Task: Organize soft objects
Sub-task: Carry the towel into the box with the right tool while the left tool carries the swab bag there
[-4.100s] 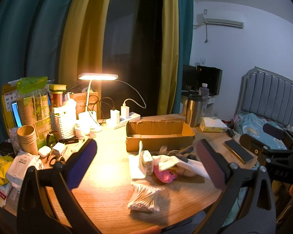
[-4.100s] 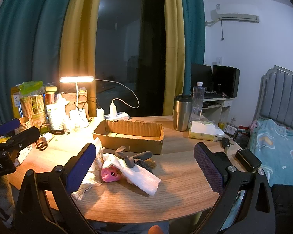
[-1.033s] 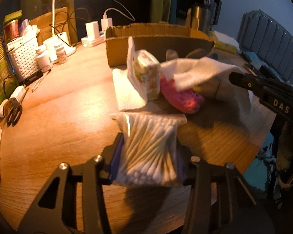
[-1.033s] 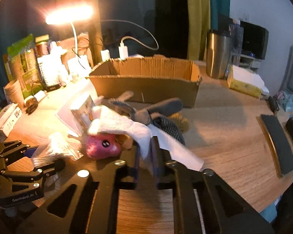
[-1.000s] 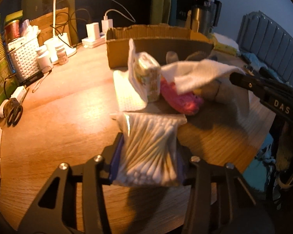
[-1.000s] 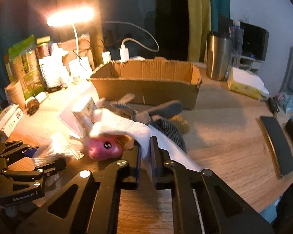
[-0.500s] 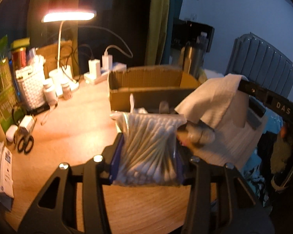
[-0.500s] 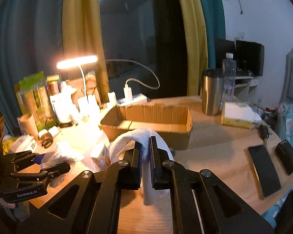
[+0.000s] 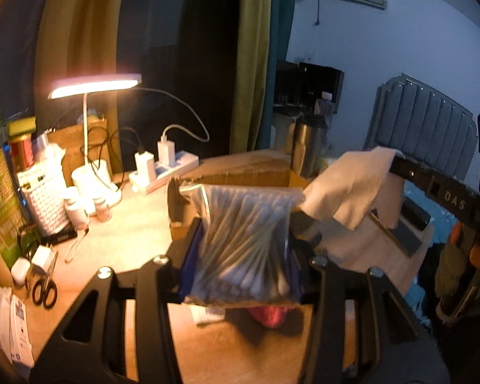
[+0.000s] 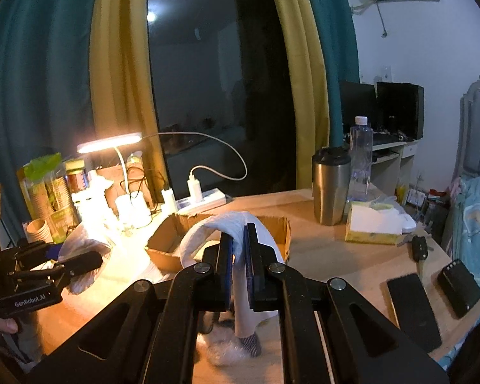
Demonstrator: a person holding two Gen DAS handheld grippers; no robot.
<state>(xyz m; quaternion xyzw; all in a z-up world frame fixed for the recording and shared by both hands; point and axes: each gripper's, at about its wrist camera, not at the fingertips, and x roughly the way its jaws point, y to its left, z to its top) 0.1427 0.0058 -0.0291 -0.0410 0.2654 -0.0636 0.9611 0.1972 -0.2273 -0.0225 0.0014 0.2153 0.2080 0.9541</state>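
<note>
My left gripper [image 9: 243, 249] is shut on a clear bag of cotton swabs [image 9: 244, 243] and holds it up above the wooden table, in front of the open cardboard box [image 9: 240, 176]. My right gripper [image 10: 238, 249] is shut on a white cloth [image 10: 220, 227] that hangs over the box [image 10: 166, 249]. In the left wrist view the cloth [image 9: 348, 185] droops from the right gripper at the right. A pink soft toy [image 9: 268, 315] lies on the table below the bag. A grey sock tip [image 10: 249, 342] shows under the right gripper.
A lit desk lamp [image 9: 96, 86], white basket [image 9: 48, 201], chargers [image 9: 163, 163] and scissors [image 9: 43, 288] crowd the left side. A steel tumbler [image 10: 331, 185], water bottle [image 10: 361, 156], tissue pack [image 10: 374, 224], two phones [image 10: 412, 310] and a key fob [image 10: 419, 248] lie at the right.
Both grippers closed on their items and lifted: the left raised the swab bag off the table, the right raised the white cloth off the pile toward the box.
</note>
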